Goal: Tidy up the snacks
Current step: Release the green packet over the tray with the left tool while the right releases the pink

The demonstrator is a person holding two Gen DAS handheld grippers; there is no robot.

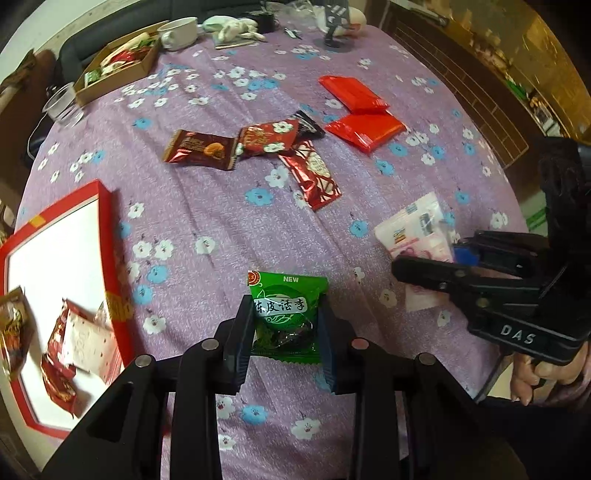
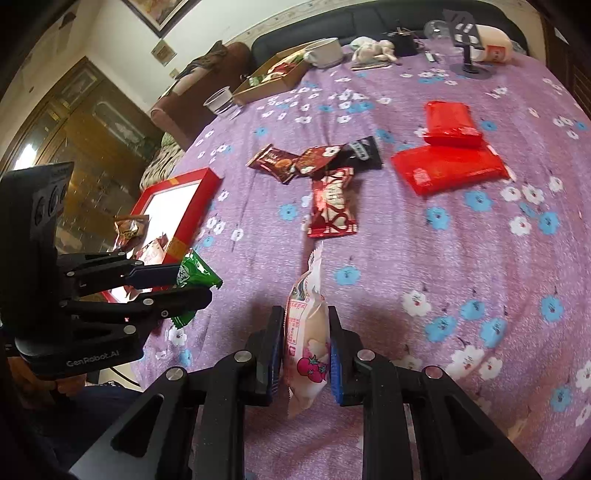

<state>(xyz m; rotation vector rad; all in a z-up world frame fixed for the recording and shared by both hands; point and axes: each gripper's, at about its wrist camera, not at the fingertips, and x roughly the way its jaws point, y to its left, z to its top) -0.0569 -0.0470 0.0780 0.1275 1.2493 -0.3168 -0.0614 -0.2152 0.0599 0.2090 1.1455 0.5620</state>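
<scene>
My left gripper (image 1: 285,332) is shut on a green snack packet (image 1: 284,295), held just above the purple flowered tablecloth (image 1: 207,206). My right gripper (image 2: 306,317) is shut on a pink-and-white strawberry packet (image 2: 306,332), held on edge. From the left wrist view the right gripper (image 1: 428,254) is at the right with its packet (image 1: 413,229). From the right wrist view the left gripper (image 2: 192,282) with the green packet (image 2: 195,273) hangs beside a red box (image 2: 207,181). That box (image 1: 107,236) holds several snacks. Loose brown (image 1: 201,149), red (image 1: 267,138) and dark red (image 1: 312,173) packets lie mid-table.
Two flat red packs (image 1: 354,94) (image 1: 365,129) lie at the far right. A cardboard box of snacks (image 1: 114,70), a clear plastic cup (image 1: 62,101), a white bowl (image 1: 179,31) and a black stand (image 1: 334,33) line the far edge.
</scene>
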